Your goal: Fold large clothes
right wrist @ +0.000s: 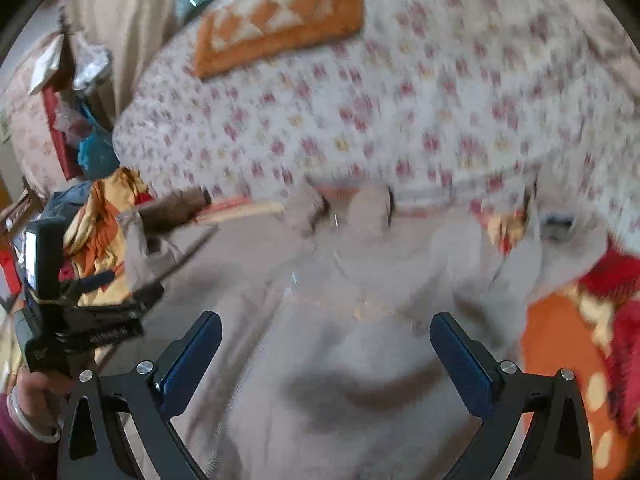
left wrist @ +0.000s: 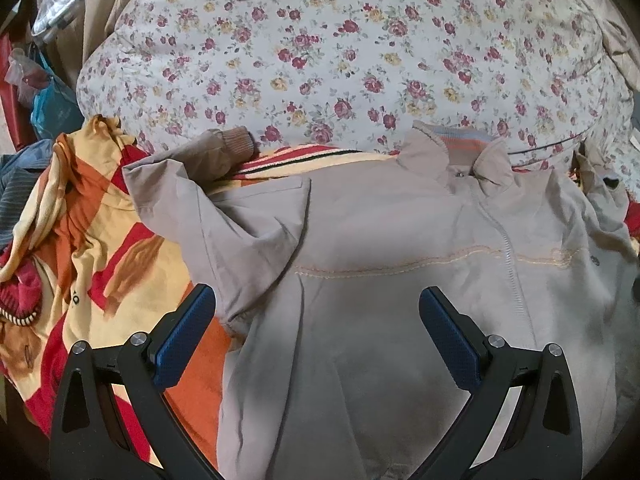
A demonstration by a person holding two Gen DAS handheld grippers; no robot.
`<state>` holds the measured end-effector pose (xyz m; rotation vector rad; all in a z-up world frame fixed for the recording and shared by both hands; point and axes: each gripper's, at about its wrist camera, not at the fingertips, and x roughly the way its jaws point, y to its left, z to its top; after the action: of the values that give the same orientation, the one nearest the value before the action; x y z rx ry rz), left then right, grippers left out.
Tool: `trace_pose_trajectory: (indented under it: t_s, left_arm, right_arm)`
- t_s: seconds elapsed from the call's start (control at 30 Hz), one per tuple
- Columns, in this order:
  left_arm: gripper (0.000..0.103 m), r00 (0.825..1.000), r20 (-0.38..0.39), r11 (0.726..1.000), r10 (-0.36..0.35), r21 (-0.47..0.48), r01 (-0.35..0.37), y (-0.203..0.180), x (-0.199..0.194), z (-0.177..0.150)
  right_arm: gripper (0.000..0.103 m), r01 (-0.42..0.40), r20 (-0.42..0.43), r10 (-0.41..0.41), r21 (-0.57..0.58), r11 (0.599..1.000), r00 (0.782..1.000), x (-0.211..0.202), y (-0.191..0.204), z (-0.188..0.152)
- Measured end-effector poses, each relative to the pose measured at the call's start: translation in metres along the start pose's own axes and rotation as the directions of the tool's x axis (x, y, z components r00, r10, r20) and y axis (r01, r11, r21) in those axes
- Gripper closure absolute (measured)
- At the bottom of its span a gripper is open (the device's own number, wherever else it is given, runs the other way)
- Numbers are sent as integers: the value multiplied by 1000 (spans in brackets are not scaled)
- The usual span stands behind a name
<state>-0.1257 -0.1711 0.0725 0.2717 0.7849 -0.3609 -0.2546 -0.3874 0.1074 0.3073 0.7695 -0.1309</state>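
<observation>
On the bed we have the beige jacket [left wrist: 400, 280] spread front-up over the orange blanket [left wrist: 92, 232], collar toward the floral quilt [left wrist: 320, 72], left gripper [left wrist: 316, 332] and right gripper [right wrist: 326, 360] both spread, empty, hovering above it for folding.

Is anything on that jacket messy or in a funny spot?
Yes. The beige jacket lies front-up, but its sleeve on the left is bent back and bunched, its ribbed cuff pointing toward the floral quilt instead of lying flat.
</observation>
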Motion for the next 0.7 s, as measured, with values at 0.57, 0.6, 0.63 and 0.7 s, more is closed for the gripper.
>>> trace_pose_trajectory:
  t_s: [0.57,0.6,0.63,0.7]
  left_arm:
    - [1,1000,-10,999,-11,-49,11,4,6,5]
    - [1,1000,-9,999,-9,-49,9,4,6,5]
    - [1,1000,-9,999,-8,-49,7,4,6,5]
    - [1,1000,-7,999,-4,-52,4,5,6,4]
  right_arm:
    - [0,-67,-129,74,55,996,989,12,0,-17]
    - [0,-64,-128,71,59,996,989,12,-1,-17]
    - [0,-57,-127,64,60,997,990,13,-2,-17]
    - [0,-33,-134,41,60,998,990,14,-3,-16]
